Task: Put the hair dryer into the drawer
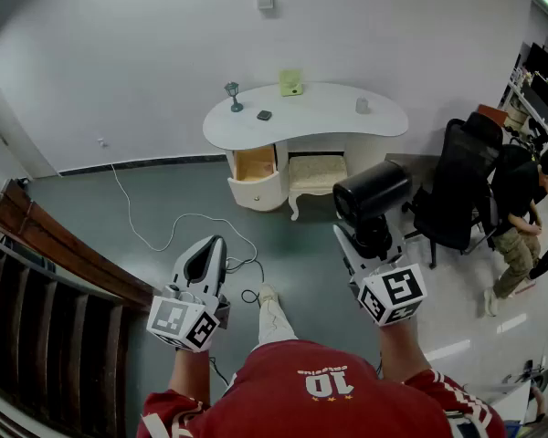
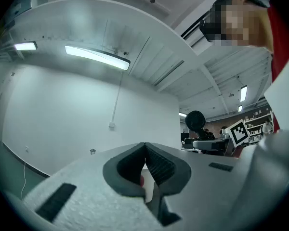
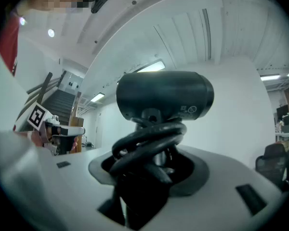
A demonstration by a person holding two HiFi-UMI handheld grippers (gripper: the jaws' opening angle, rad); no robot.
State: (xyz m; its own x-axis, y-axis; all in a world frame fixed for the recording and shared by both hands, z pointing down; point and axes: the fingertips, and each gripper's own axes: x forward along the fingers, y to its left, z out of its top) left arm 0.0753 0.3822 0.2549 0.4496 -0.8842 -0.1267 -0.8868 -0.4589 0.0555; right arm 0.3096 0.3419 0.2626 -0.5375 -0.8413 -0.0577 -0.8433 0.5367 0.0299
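A black hair dryer with its cord wound round the handle stands upright in my right gripper, which is shut on the handle. In the right gripper view the hair dryer fills the middle above the jaws of the right gripper. My left gripper is held level at the left, shut with nothing in it; its tips meet in the left gripper view. Far ahead, the white desk has its left drawer pulled open, showing a wooden inside.
A cushioned stool sits under the desk. A black office chair and a person are at the right. A white cable trails over the floor. A wooden stair rail runs along the left.
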